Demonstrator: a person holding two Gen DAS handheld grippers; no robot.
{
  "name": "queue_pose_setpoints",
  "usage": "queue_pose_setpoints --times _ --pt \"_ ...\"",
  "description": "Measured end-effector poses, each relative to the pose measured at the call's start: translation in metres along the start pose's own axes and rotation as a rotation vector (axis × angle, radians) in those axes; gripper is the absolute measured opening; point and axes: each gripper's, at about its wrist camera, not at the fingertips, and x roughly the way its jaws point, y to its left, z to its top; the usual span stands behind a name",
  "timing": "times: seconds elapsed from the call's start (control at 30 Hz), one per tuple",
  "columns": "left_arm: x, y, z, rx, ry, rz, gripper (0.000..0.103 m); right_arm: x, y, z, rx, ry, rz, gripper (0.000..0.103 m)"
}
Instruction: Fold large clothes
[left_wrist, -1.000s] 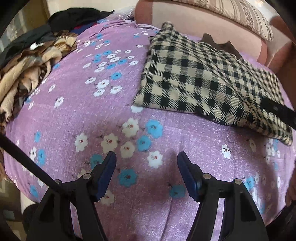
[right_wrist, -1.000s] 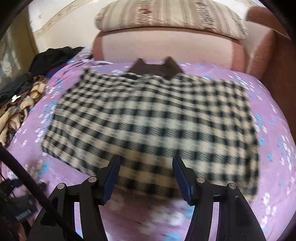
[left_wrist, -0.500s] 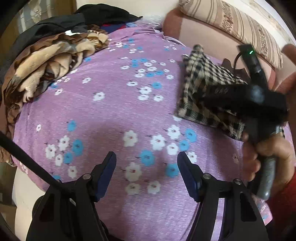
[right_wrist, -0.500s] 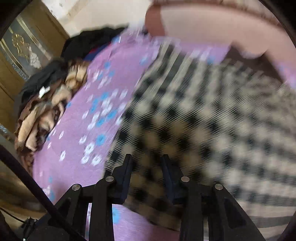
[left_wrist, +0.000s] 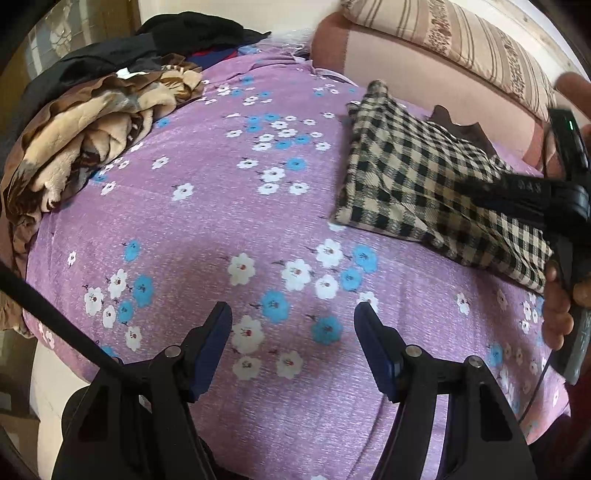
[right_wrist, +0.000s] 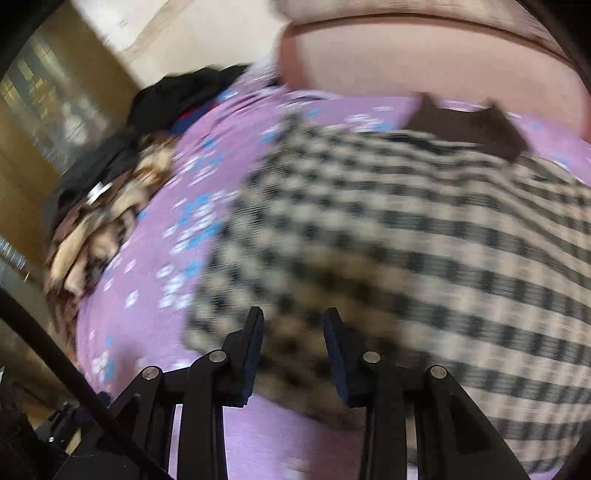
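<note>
Jaws parted on both: right gripper (right_wrist: 293, 354) over black-and-beige checked garment (right_wrist: 406, 240), centre frame; left gripper (left_wrist: 293, 343) over purple floral bedsheet (left_wrist: 221, 221); pinch near hem squarely.

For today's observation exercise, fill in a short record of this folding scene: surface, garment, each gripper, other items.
surface: purple floral bedspread
garment: checked garment, folded, lying flat on the bedspread
left hand-held gripper: open, over bare bedspread, holding nothing
right hand-held gripper: partly open over the garment's near edge; view blurred
other items: brown blanket pile, striped pillow
</note>
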Motion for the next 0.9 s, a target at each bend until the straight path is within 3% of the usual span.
queue_pose_setpoints --times 0.2,0.33,0.4,0.57,0.67,0.73,0.9 --pt "-0.001 -0.007 -0.002 0.025 -0.001 0.003 0.068 -0.029 -0.095 -0.025 0.155 -0.019 -0.13 0.037" --pt "0.001 -0.009 -0.001 0.03 0.003 0.002 0.068 -0.057 -0.133 -0.039 0.21 -0.048 -0.168 0.036" --pt "0.001 -0.012 -0.001 0.037 0.004 -0.001 0.068 -0.071 -0.145 -0.041 0.224 -0.064 -0.231 0.036" --pt "0.004 -0.021 -0.002 0.062 0.009 -0.003 0.068 -0.102 -0.156 -0.026 0.251 -0.155 -0.236 0.041" --pt "0.005 -0.026 -0.003 0.072 0.015 -0.003 0.068 -0.099 -0.154 -0.004 0.225 -0.172 -0.274 0.044" --pt "0.006 -0.025 -0.003 0.074 0.016 0.001 0.068 -0.086 -0.163 0.014 0.224 -0.148 -0.301 0.044" --pt "0.005 -0.015 0.0 0.044 0.014 0.005 0.069 -0.066 -0.21 0.026 0.259 -0.05 -0.503 0.043"
